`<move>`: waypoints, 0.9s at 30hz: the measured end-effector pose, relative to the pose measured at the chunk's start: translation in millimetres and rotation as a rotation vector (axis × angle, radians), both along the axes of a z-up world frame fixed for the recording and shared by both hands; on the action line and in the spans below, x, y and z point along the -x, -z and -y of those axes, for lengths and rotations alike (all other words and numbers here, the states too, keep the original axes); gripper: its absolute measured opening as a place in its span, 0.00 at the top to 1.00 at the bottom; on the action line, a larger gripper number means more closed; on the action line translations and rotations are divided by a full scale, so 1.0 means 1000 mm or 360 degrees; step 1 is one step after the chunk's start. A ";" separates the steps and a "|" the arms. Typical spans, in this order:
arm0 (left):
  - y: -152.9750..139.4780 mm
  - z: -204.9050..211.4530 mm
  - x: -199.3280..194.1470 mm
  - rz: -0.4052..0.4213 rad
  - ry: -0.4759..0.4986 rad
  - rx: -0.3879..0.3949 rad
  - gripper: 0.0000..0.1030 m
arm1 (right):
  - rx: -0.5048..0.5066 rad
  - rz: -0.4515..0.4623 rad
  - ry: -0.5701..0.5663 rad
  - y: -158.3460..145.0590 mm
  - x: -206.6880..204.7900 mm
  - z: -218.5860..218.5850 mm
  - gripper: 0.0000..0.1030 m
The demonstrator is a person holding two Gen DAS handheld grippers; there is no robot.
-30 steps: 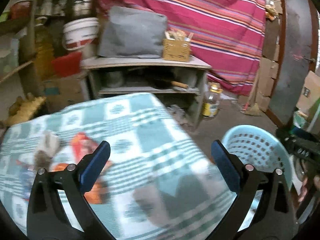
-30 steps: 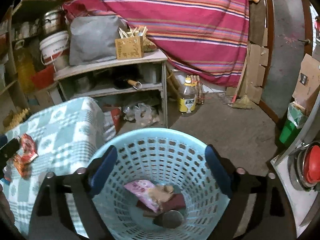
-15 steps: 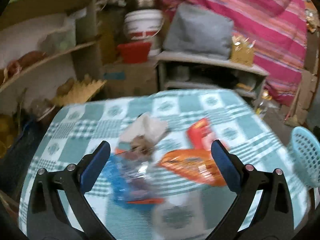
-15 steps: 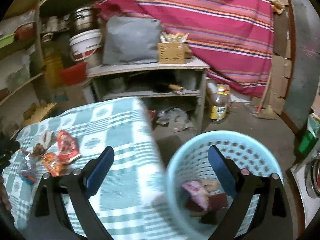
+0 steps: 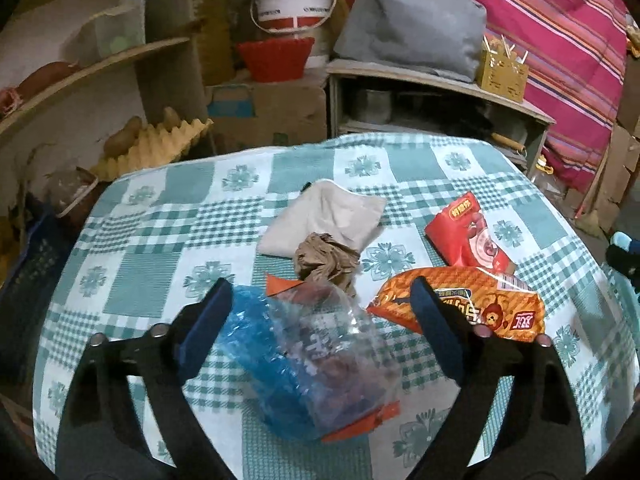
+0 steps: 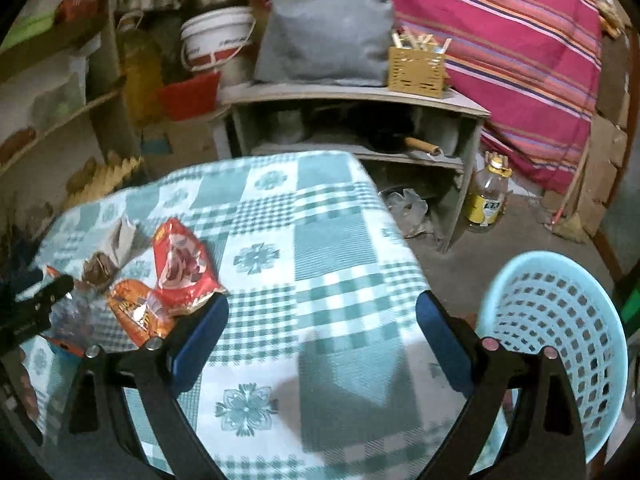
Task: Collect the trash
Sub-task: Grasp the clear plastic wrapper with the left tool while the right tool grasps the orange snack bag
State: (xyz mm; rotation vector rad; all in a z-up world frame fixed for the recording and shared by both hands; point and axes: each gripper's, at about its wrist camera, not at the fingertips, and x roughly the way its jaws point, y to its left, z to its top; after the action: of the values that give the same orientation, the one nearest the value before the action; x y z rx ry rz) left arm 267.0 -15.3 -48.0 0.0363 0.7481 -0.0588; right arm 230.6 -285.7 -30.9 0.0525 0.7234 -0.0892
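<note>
Trash lies on a table with a green checked cloth (image 5: pixel 168 216). In the left wrist view my open left gripper (image 5: pixel 320 300) hovers over a clear and blue plastic wrapper (image 5: pixel 316 356). Beyond it lie a crumpled brown paper (image 5: pixel 326 262), a beige paper bag (image 5: pixel 328 216), an orange snack bag (image 5: pixel 480 308) and a red snack bag (image 5: pixel 466 236). My right gripper (image 6: pixel 322 316) is open and empty over the cloth (image 6: pixel 332 240). The red bag (image 6: pixel 180 268) and orange bag (image 6: pixel 136 312) lie left of it. A light blue basket (image 6: pixel 560 320) stands to its right.
Behind the table a low shelf (image 5: pixel 440 80) holds a grey cushion (image 5: pixel 408 20) and a yellow box (image 5: pixel 502 70). A white bucket (image 5: pixel 294 0) and red basket (image 5: pixel 276 56) stand further left. An oil bottle (image 6: pixel 488 200) stands on the floor by a striped curtain (image 6: pixel 500 32).
Both grippers have swung left, away from the basket. The left one now hangs over the trash on the table; the right one has moved from above the basket to over the cloth.
</note>
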 end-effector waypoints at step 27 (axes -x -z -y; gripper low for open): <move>-0.031 -0.021 0.033 0.0064 0.0087 0.0147 0.63 | 0.0061 -0.0062 -0.0188 0.013 0.001 -0.066 0.10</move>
State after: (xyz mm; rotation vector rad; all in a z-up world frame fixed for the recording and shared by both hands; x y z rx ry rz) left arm 233.5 6.1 -16.8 -0.0296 0.7034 -0.1444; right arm 229.7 -219.9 -44.4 -0.0284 0.7619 0.0088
